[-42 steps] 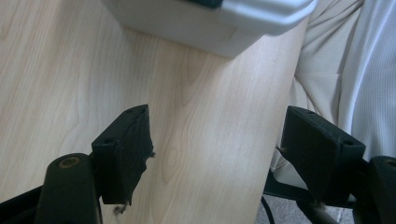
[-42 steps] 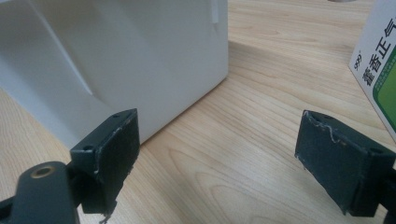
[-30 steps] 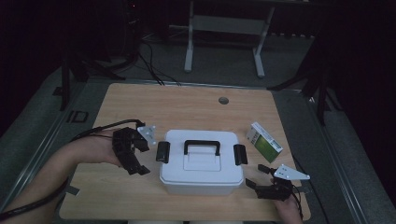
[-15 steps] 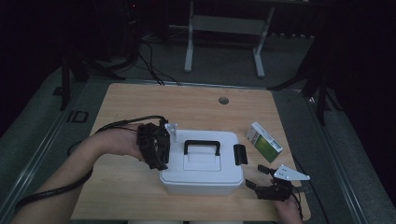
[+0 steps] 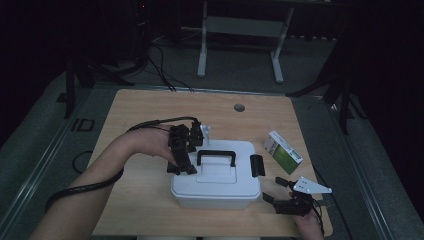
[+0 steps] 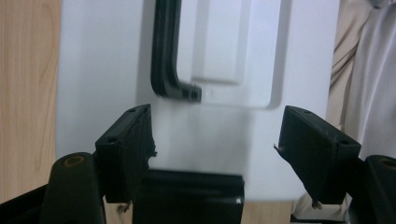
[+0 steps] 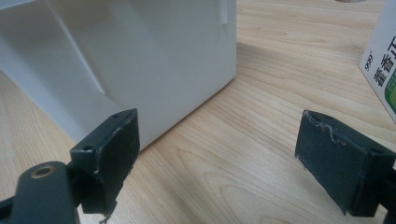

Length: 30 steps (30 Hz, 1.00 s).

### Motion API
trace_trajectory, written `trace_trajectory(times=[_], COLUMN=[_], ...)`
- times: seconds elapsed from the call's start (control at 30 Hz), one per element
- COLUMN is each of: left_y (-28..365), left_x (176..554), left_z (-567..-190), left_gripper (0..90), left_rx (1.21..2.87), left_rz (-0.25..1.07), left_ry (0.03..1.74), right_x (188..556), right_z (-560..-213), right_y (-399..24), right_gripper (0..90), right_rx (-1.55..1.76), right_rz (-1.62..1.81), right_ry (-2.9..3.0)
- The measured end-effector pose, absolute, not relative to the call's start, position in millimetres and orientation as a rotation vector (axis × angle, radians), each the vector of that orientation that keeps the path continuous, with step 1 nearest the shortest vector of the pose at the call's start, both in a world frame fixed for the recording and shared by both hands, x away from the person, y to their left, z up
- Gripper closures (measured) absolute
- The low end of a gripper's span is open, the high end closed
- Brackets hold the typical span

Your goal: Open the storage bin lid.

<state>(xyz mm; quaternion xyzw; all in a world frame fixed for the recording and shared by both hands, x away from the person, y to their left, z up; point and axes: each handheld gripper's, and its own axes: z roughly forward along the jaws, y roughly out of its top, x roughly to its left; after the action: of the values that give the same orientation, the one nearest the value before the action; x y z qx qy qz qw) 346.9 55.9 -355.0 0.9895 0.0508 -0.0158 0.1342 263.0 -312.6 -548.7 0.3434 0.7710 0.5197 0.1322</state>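
Both tongs spread, L tongs (image 6: 217,140) over white box (image 5: 215,192); carton (image 7: 385,70) reads "999".

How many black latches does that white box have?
2. One latch sits at the box's left end, between the left gripper's open jaws. The other latch is at the right end.

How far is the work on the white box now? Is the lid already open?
Not yet. The lid of the white box is down and the right latch looks closed. In hand: the left gripper, jaws open, sits over the left latch. Left to do: release both latches and lift the lid. The right gripper waits open beside the box.
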Motion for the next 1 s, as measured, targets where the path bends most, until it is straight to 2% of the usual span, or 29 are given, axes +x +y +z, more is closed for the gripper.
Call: trace_trajectory(times=[0.17,0.23,0.5,0.8,1.0], left_y=[51.1,49.0,38.2,18.6,2.5], left_x=[355.5,356.8,364.9,370.1,370.4], left_z=[-357.3,-360.4,-366.3,-352.2,-352.8], left_gripper=[26.8,30.7,33.3,46.8,54.7], left_rx=[2.872,2.88,2.886,2.841,2.881], left_rz=[-0.017,-0.011,-0.034,-0.065,-0.065], left_ry=[0.154,0.144,0.131,0.068,0.028], right_x=[262.8,262.6,262.7,262.8,262.9], right_z=[-548.4,-548.5,-548.5,-548.5,-548.4], right_y=[-314.0,-314.2,-313.7,-314.4,-314.7], right_gripper=[13.5,13.5,13.5,13.5,13.5], right_rx=[0.995,0.999,0.996,0.996,0.99], right_rz=[1.518,1.521,1.519,1.522,1.524], right_ry=[2.234,2.232,2.235,2.235,2.235])
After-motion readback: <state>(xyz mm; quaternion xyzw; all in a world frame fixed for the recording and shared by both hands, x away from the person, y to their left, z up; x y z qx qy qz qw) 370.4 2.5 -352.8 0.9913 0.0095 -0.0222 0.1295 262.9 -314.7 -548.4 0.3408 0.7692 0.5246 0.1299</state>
